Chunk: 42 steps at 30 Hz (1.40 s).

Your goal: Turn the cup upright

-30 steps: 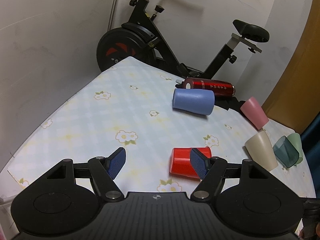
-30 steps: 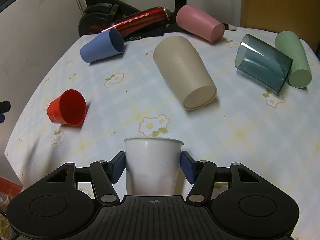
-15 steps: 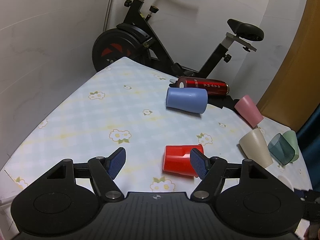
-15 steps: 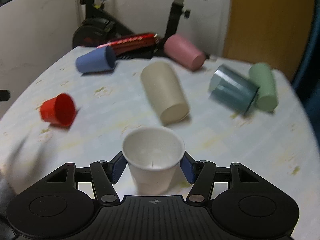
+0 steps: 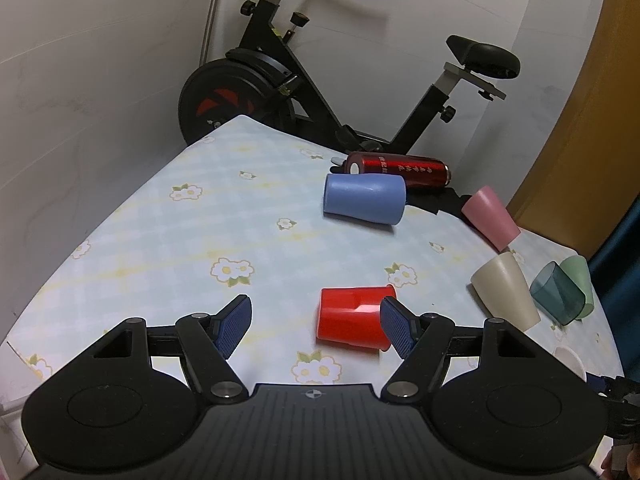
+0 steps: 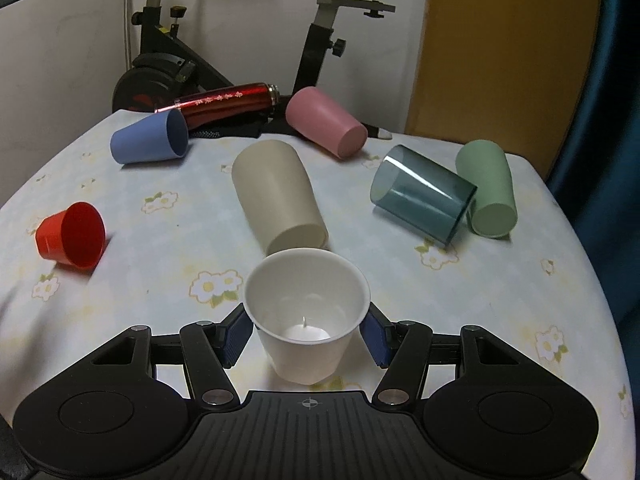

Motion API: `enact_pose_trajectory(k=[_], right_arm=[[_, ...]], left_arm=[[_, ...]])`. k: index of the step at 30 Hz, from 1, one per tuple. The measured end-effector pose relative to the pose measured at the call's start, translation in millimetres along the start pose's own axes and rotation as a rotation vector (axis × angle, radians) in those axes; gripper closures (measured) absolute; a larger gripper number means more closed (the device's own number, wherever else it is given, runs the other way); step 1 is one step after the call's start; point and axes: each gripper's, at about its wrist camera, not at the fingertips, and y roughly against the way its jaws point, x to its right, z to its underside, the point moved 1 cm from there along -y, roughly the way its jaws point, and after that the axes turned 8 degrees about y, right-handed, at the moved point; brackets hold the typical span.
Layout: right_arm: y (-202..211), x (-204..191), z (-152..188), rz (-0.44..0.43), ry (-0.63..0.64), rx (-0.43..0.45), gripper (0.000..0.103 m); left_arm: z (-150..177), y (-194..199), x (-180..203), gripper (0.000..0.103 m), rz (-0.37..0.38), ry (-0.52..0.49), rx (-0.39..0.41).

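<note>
The right claw has its two blue pads on either side of a white paper cup. The cup stands upright with its open mouth up, and the pads sit at its sides, just under the rim; whether they really press it cannot be told. The cup stands on the tabletop, which has a pale cloth with little flowers.

The white paper cup is the landmark. Just behind it lies a beige cup on its side, its bottom pointing at the white cup. Far to the left of the white cup lies a red cup, on its side with its mouth open to the camera. Behind and to the right lie a see-through teal cup and a green cup, touching each other. Further back lie a pink cup, a blue cup and a dark red bottle. Behind the tabletop stands an exercise bike.

The left claw is spread wide and holds nothing. It hangs near the red cup, and its right pad sits in front of the cup's mouth end. The white paper cup peeks in at the far right edge.
</note>
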Motion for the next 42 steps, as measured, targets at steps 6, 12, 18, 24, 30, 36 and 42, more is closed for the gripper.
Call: enact_pose_trajectory(k=[6, 12, 18, 24, 30, 36, 42], right_arm=[[2.2, -2.5, 5.3, -0.012, -0.011, -0.025, 0.048], [5.2, -0.3, 10.6, -0.028, -0.045, -0.05, 0.048], [9.4, 3.9, 11.3, -0.045, -0.07, -0.069, 0.045], [20.9, 11.6, 5.1, -0.058, -0.12, -0.059, 0.005], [30.3, 15.9, -2.4, -0.065, -0.131, -0.053, 0.003], [43.1, 17.4, -10.8, -0.057, -0.138, -0.039, 0.002], [62.8, 16.8, -23.2, -0.038, -0.127, -0.007, 0.002]], left_arm=[[0.9, 1.6, 0.6, 0.03, 0.004, -0.007, -0.001], [1.0, 1.9, 2.6, 0.03, 0.003, -0.012, -0.001], [0.2, 4.8, 4.2, 0.029, 0.011, -0.02, 0.0], [-1.8, 9.9, 7.4, 0.028, 0.026, -0.031, 0.006], [-3.3, 15.0, 11.8, 0.022, 0.038, -0.043, 0.012], [-8.7, 22.9, 17.7, 0.018, 0.058, -0.063, 0.029], [-15.0, 39.8, 27.9, 0.004, 0.072, -0.114, 0.104]])
